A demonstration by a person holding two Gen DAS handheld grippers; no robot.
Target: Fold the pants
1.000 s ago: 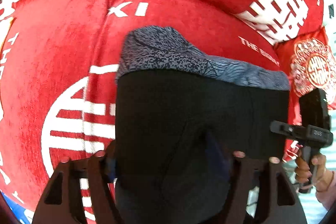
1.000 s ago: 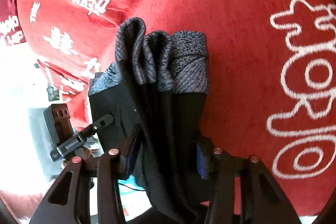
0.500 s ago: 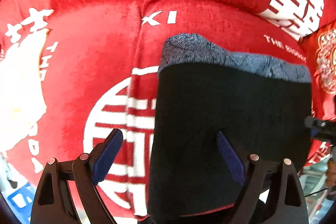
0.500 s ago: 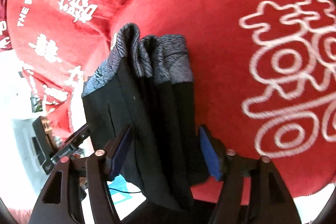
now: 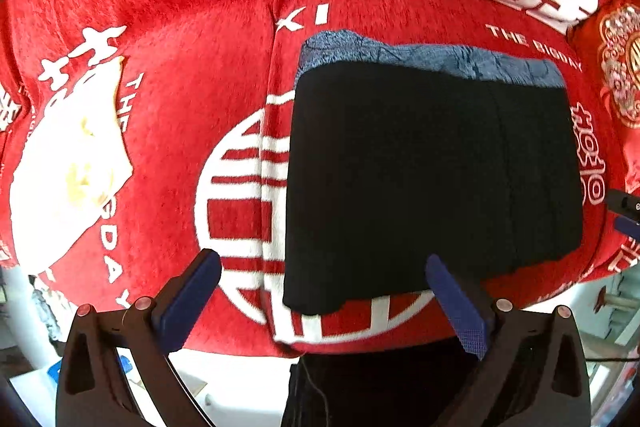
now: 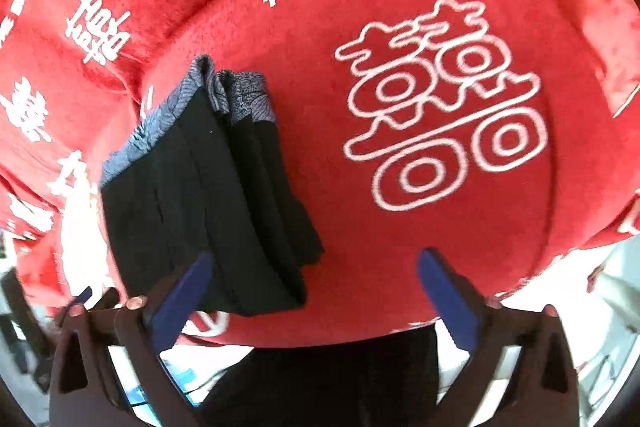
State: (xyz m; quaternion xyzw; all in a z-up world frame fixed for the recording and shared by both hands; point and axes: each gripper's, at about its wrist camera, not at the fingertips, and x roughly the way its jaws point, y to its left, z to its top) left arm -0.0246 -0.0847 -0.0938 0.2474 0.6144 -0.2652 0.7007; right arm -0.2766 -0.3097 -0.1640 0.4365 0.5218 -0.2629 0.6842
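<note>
Left gripper [image 5: 324, 291]: jaws spread wide after just opening, blue pads [image 5: 188, 301] bare, nothing gripped, hanging above the near edge of the pants [image 5: 432, 179]. Pants folded into a black block with a grey patterned band [image 5: 432, 57] along the far edge, lying flat on the red cover [image 5: 168, 75] (white characters and lettering all over). Right gripper [image 6: 312, 293]: also wide after just opening, empty, pants [image 6: 208, 187] under its left pad [image 6: 176, 299], stacked layers visible at the side, bare cover [image 6: 320, 187] between the pads.
</note>
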